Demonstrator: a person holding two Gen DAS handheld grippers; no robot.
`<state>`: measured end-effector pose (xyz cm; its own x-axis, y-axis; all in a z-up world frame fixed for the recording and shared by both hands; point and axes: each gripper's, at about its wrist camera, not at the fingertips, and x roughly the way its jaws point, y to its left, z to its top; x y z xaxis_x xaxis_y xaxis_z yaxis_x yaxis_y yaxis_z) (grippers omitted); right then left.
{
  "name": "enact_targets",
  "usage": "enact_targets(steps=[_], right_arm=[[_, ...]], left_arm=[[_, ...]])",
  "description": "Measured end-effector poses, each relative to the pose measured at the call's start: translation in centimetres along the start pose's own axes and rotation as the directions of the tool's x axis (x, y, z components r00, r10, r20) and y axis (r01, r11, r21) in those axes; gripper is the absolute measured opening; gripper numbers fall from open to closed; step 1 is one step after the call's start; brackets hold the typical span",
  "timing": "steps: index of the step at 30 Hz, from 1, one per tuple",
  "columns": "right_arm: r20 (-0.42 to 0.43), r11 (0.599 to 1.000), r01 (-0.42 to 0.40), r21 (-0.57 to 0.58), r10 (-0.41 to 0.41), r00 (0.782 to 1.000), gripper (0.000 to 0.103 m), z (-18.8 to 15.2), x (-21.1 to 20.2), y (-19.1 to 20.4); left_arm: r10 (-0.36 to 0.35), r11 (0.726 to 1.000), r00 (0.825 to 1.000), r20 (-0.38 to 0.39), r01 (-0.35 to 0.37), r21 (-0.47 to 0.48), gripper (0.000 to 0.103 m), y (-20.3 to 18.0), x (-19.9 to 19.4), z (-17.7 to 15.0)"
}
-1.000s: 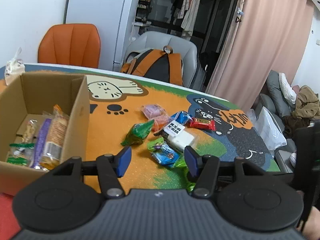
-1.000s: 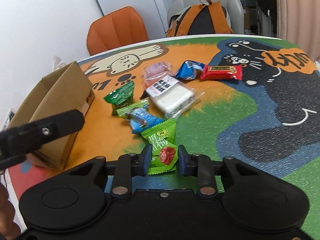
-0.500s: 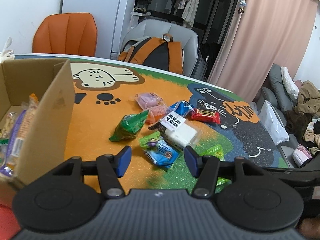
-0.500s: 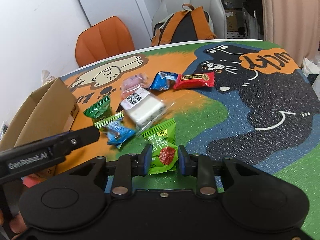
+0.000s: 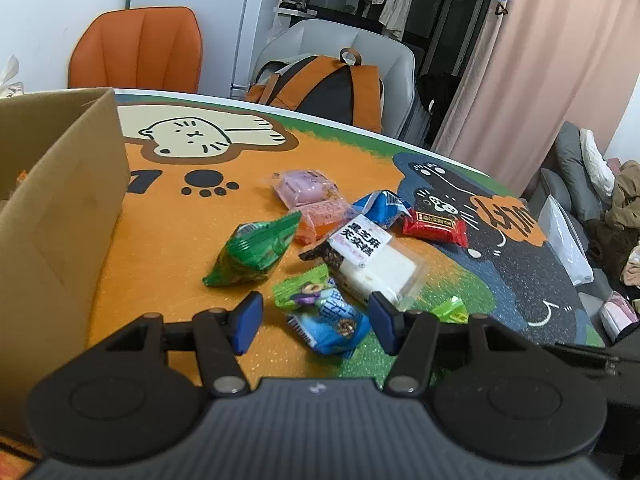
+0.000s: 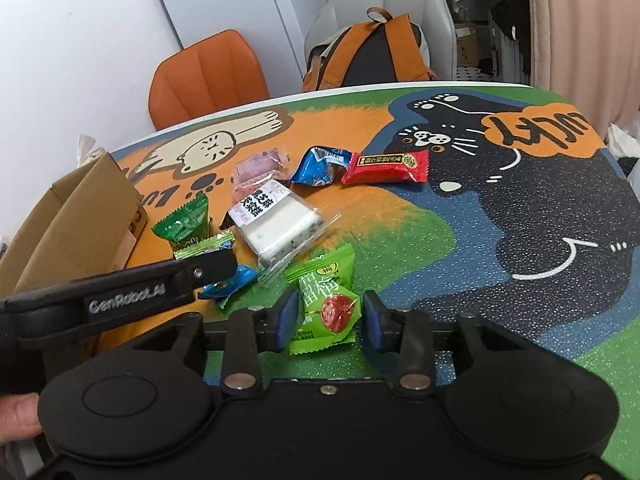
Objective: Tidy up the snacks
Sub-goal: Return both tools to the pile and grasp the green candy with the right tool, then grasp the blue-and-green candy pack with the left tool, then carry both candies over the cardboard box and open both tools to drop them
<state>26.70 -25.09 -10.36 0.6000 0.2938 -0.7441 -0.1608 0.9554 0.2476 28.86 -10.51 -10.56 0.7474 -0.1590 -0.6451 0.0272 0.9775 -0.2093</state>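
Cardboard box [image 5: 60,216] hides its contents.

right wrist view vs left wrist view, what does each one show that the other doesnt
Only the right wrist view shows the light green plum candy whole, between the right gripper fingers, which look apart from it, plus the left gripper's side. Only the left wrist view shows the open left gripper around the blue snack, and a couch. Both show the cardboard box, white cake pack, red packet, dark green packet and backpack.
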Motion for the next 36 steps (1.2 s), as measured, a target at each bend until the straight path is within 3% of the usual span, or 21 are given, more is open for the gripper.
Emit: enact_targets(steps=[4, 5, 8, 36], right_arm=[[0.004, 1.000, 0.009, -0.015, -0.009, 1.000, 0.036, 0.0, 0.1, 0.2], [0.001, 1.000, 0.012, -0.018, -0.012, 1.000, 0.032, 0.0, 0.1, 0.2], [-0.002, 1.000, -0.001, -0.003, 0.001, 1.000, 0.031, 0.0, -0.2, 0.1], [0.130, 0.995, -0.061, -0.084, 0.071, 0.989, 0.030, 0.7, -7.2, 7.2]], left_arm=[[-0.003, 1.000, 1.000, -0.013, 0.003, -0.004, 0.053, 0.0, 0.9, -0.3], [0.000, 1.000, 1.000, -0.009, 0.000, 0.003, 0.043, -0.1, 0.8, -0.3], [-0.017, 1.000, 1.000, -0.014, 0.017, -0.008, 0.036, 0.1, 0.6, -0.4], [-0.039, 0.999, 0.986, 0.162, 0.043, -0.019, 0.031, 2.5, -12.2, -0.1]])
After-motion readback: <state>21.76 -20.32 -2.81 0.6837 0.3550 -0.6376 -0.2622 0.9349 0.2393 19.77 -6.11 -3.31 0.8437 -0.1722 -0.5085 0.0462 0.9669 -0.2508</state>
